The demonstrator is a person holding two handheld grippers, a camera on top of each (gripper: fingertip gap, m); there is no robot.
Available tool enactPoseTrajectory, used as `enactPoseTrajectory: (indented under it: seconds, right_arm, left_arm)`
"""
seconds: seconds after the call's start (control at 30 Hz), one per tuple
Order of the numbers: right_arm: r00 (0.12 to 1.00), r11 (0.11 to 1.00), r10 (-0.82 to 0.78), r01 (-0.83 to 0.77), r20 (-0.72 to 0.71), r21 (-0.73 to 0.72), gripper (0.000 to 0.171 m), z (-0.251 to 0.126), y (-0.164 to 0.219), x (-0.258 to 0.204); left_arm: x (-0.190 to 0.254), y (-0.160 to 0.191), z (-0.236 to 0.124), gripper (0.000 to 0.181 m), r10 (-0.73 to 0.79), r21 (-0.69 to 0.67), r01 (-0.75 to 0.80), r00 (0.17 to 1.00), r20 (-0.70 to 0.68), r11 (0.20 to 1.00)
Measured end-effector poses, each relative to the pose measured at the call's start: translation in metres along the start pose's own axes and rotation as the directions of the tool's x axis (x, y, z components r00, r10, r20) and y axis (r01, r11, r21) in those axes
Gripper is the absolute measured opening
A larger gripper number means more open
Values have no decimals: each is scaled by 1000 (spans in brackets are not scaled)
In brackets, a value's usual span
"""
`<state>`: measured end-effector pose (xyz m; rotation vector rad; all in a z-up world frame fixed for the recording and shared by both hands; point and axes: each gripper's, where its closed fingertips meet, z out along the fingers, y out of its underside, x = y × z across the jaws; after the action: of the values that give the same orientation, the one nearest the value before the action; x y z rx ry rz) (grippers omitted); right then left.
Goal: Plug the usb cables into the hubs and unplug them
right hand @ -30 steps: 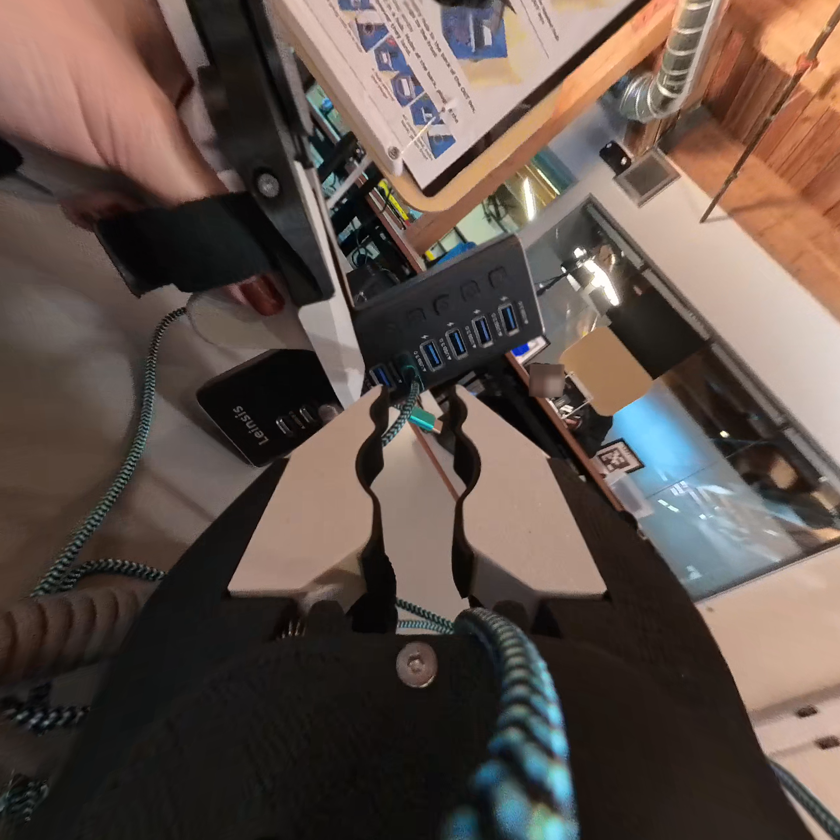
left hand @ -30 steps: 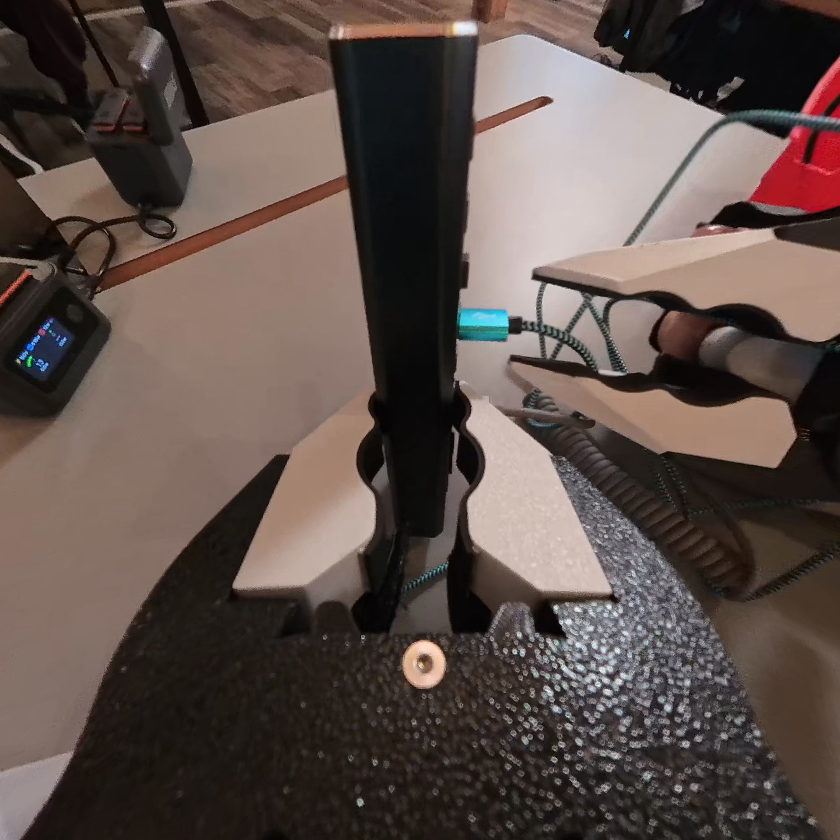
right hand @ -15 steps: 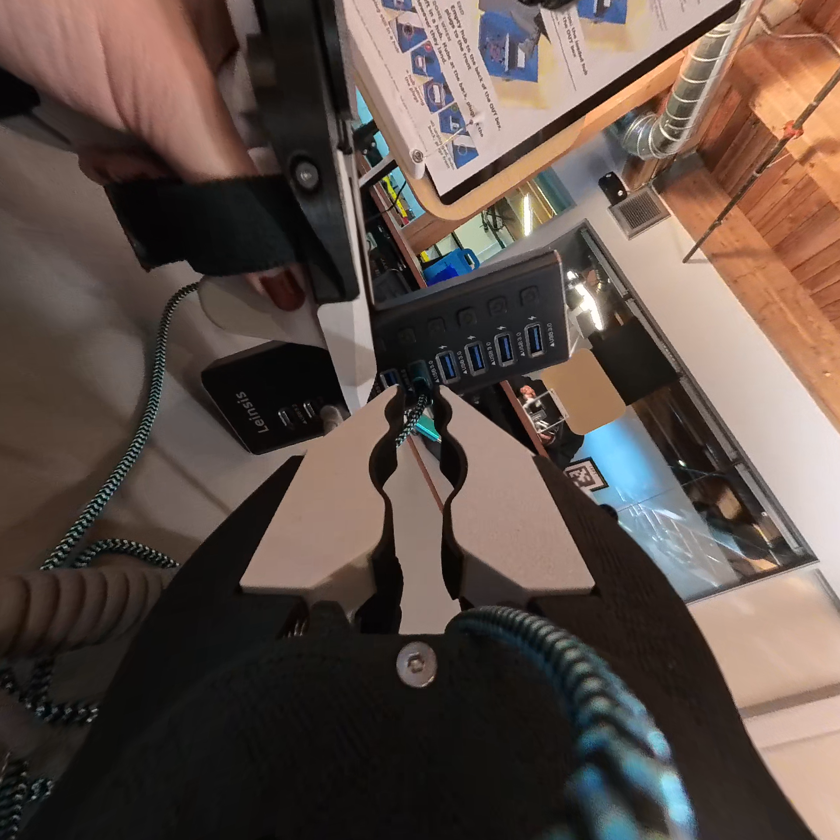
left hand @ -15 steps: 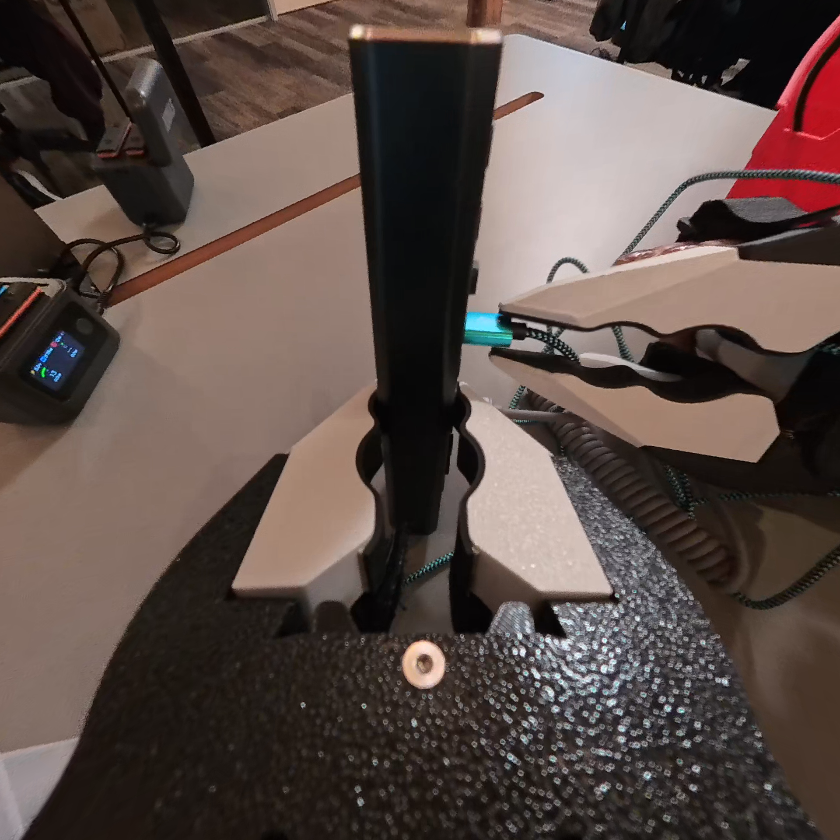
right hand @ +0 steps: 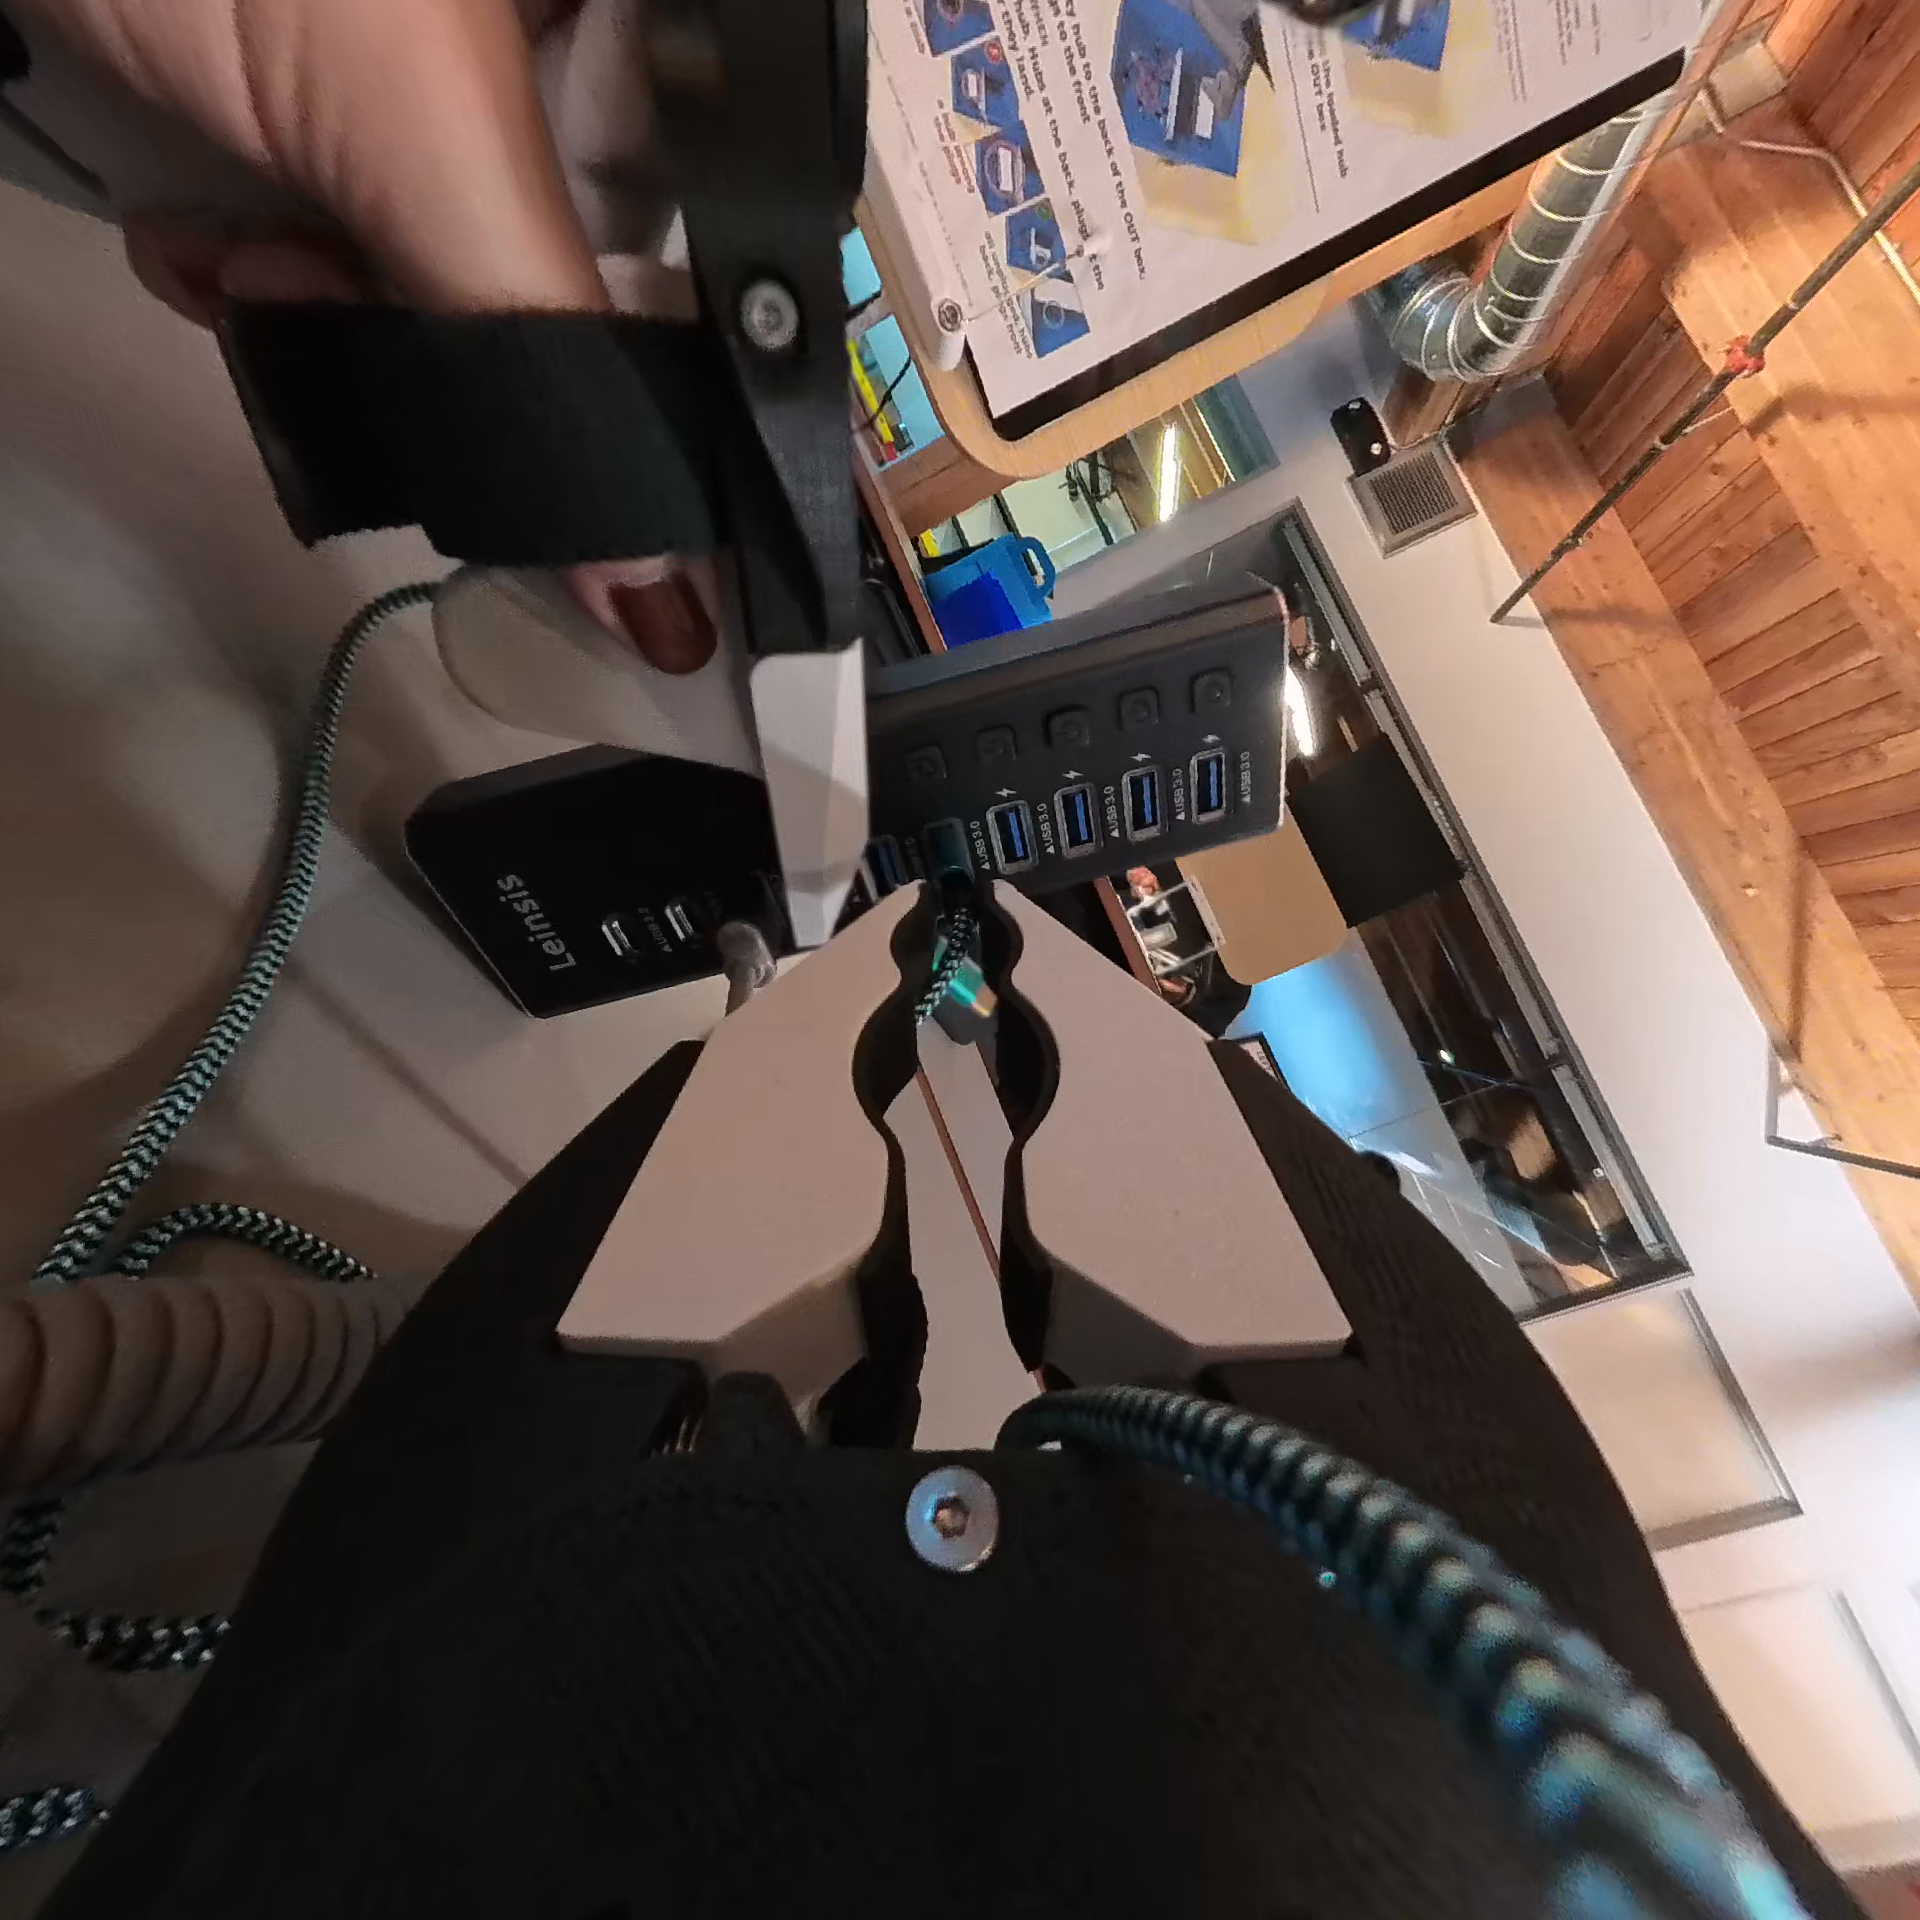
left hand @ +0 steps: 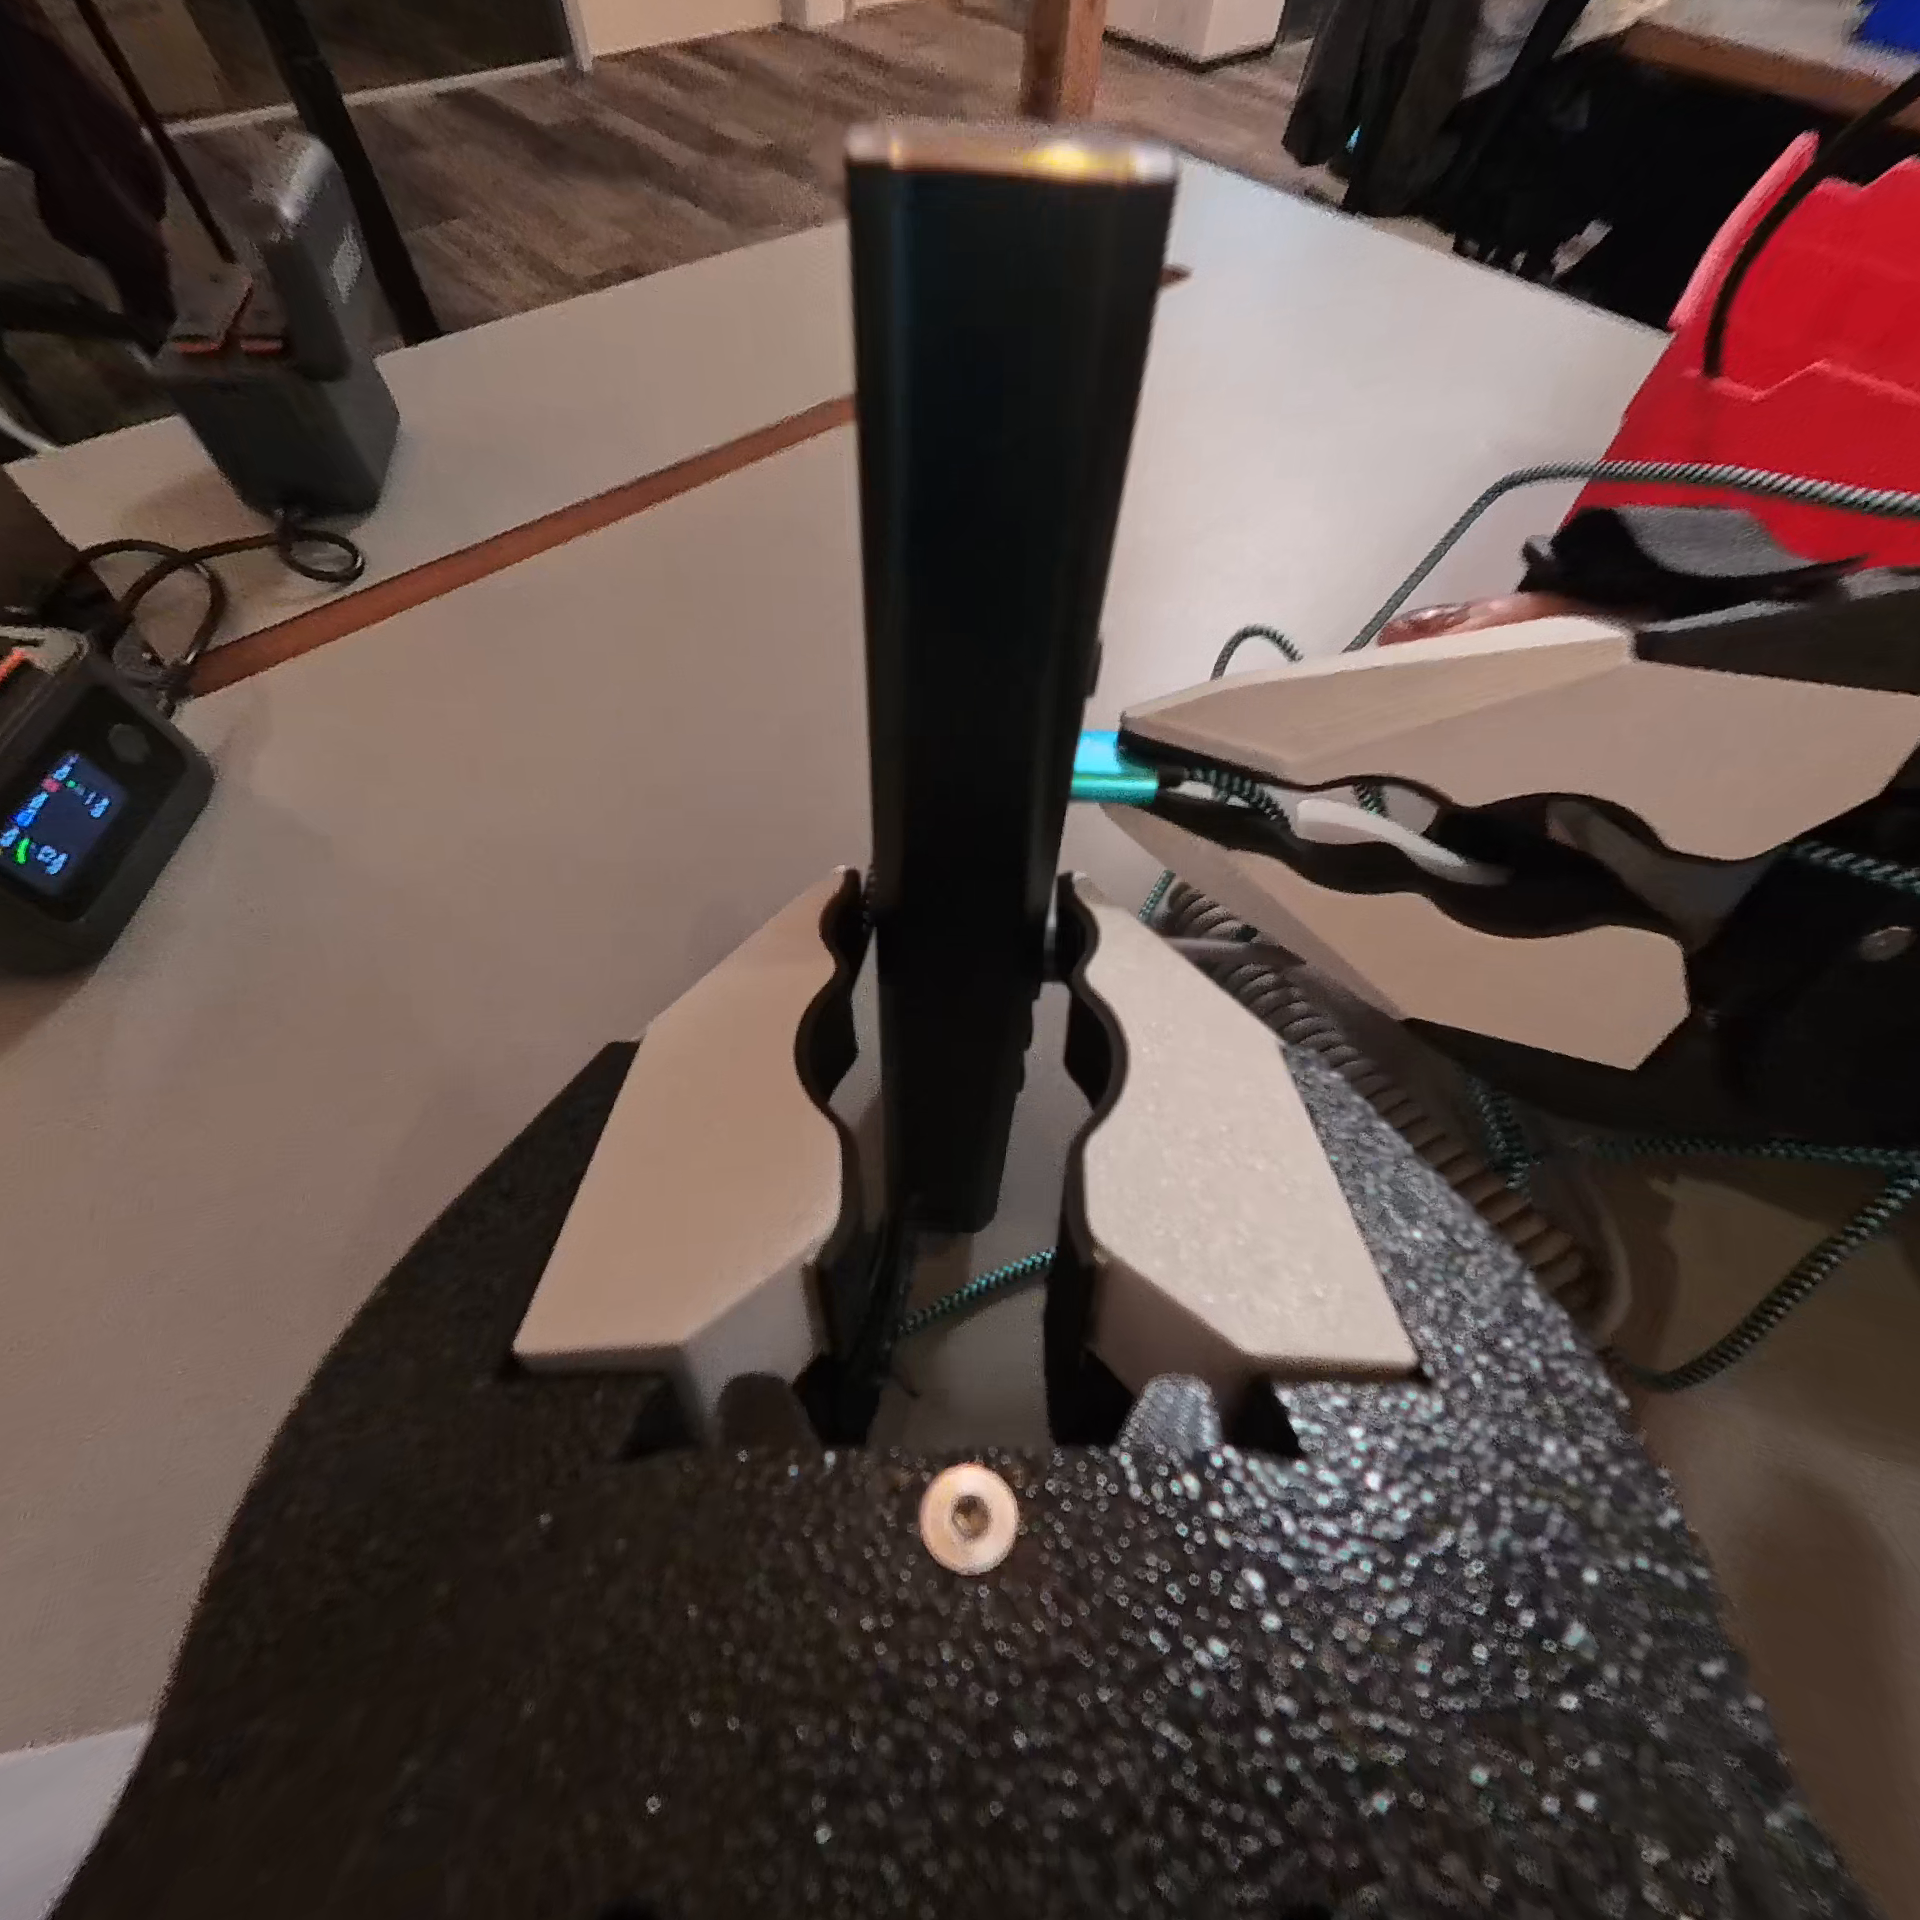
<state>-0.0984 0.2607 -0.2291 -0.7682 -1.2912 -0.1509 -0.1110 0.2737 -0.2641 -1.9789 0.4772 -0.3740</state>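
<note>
Matte table [left hand: 520, 1039]; left tool [left hand: 961, 914] clamps slab-like hub [left hand: 997, 623]; right tool [right hand: 956, 914] seemingly pinches braided cable [right hand: 951, 951].

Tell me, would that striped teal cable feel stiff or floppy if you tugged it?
Probably floppy: the braided cable lies in loose curves on the table. Its teal plug looks rigid, seated straight in the black hub. A tug would likely drag slack first, though the right gripper pinches it near the plug.

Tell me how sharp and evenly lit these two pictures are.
Left wrist view: black hub and left gripper fairly sharp, far floor soft, wide-angle bend at the edges. Right wrist view: hand and strap blurred, hub ports readable, glare on the hub's far end.
</note>
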Motion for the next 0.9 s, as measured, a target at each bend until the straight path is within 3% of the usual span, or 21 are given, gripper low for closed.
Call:
enactPoseTrajectory:
  seconds: [0.1,0.33,0.6,0.9]
  right_arm:
    - [1000,1000,-3,3,2,7,6,-1,0,0]
    - [1000,1000,-2,2,2,12,6,-1,0,0]
    - [1000,999,-20,19,3,31,6,-2,-3,-2]
    - [997,997,-71,71,-5,36,6,-3,-6,-3]
  left_arm:
    - [2,-14,-7,37,-5,100,8,1000,-21,995]
    - [5,-22,-14,32,67,165,-59,997,-44,985]
    - [15,-37,-27,45,121,266,-94,989,-87,959]
    - [6,-37,-21,27,44,285,-32,998,-34,958]
